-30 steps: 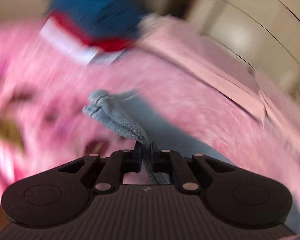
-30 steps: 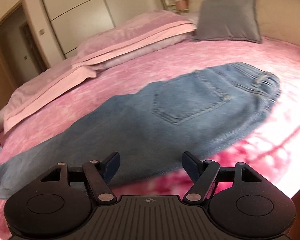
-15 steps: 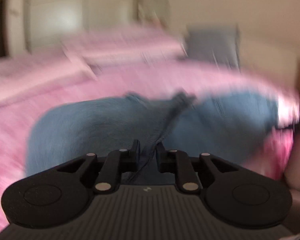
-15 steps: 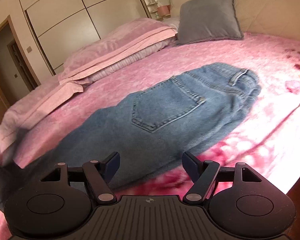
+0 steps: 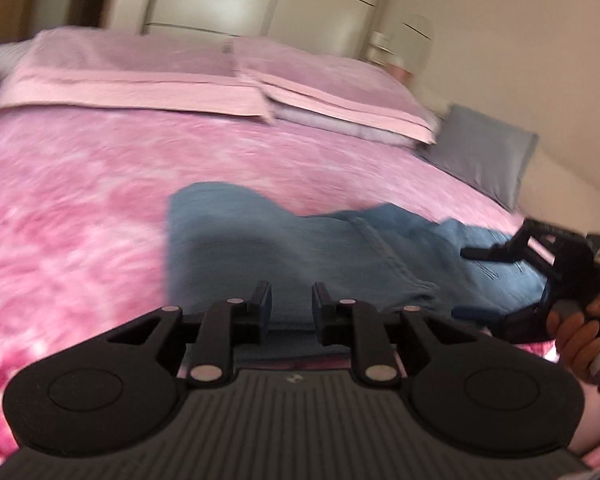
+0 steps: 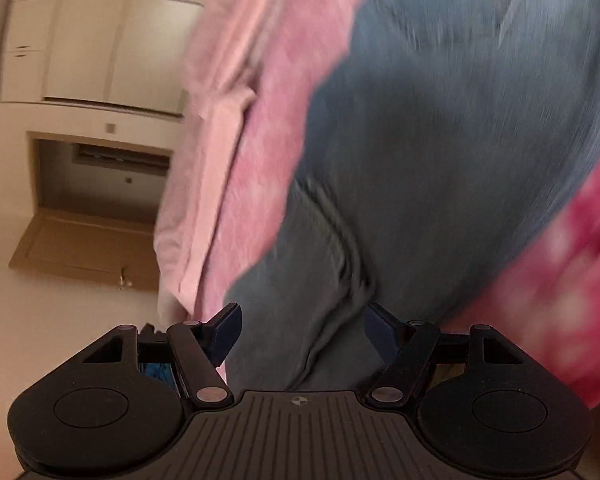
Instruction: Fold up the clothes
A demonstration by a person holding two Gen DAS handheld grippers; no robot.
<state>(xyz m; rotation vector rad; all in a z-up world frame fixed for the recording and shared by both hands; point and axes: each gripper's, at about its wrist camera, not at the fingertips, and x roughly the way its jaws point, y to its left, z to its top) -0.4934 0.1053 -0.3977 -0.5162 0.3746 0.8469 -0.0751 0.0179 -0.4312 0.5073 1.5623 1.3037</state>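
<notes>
The jeans (image 5: 300,248) lie on the pink bedspread (image 5: 68,208), doubled over so that one layer rests on another, with a squared fold edge on the side away from the grey cushion (image 5: 484,160) and the pocketed seat end toward that cushion. I judge the denim heavy and limp for cloth: thick, not slippery, in no way fragile, holding a crease well but sagging under its own weight if I lift it by one point. Seams, hems and the waistband are the stiffest parts, so that is where I would take hold, pinching both layers together near a corner rather than mid-panel

My left gripper (image 5: 291,300) stands narrowly open just above the near edge of the jeans, nothing between its fingers, and I cannot tell whether the tips brush the cloth. My right gripper (image 6: 302,332) is spread wide, with a thick seamed ridge of denim running between its fingers; the view is blurred, so contact is uncertain. In the left view it hovers over the cushion-side end of the jeans, held by my hand (image 5: 580,332)
</notes>
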